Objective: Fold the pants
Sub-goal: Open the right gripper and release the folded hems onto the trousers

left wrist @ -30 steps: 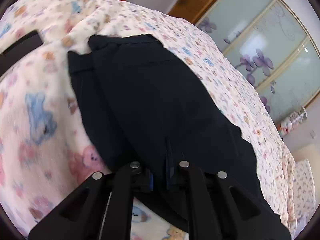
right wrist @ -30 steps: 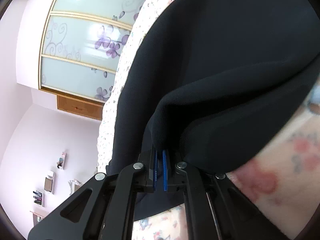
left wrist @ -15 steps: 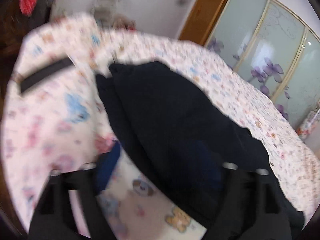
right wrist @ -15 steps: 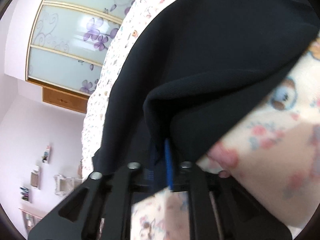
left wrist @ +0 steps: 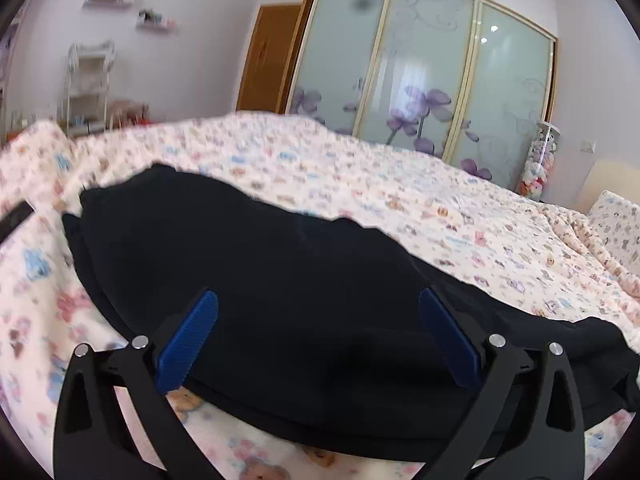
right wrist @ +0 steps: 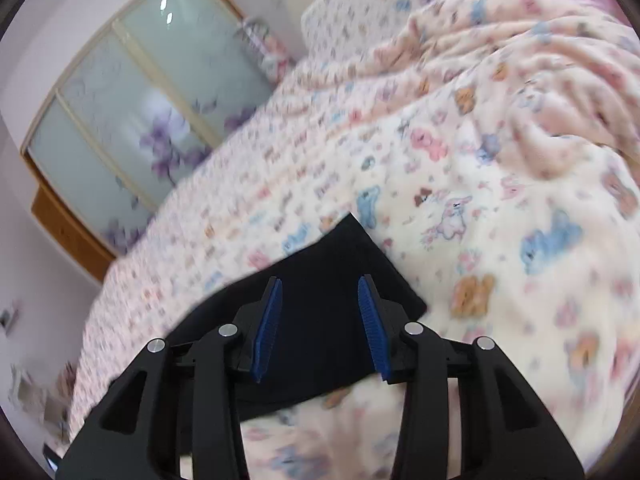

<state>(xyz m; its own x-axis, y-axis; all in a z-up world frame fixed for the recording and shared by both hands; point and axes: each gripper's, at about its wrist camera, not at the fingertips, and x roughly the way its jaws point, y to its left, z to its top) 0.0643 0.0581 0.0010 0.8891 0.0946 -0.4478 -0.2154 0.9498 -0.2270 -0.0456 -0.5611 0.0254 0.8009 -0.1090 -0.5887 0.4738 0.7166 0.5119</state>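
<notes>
Your left gripper [left wrist: 318,318] is wide open and holds nothing; its blue pads [left wrist: 188,338] stand over the pants [left wrist: 260,280] with cloth visible between them. Your right gripper [right wrist: 320,322] is also open, less wide, and empty, above one corner of the pants [right wrist: 324,276].

The pants lie dark and in layers on the blanket [left wrist: 400,196], running from the far left to the near right in the left view. In the right view you see a square corner of them near the gripper. The fold looks partly made, so I judge the next step is a new grasp for another fold.

Lower each gripper to an edge, not to the middle of the cloth. Take all layers together, or the top one will slide. Do not pinch the soft blanket below. Lift both sides evenly so the crease stays straight.
</notes>
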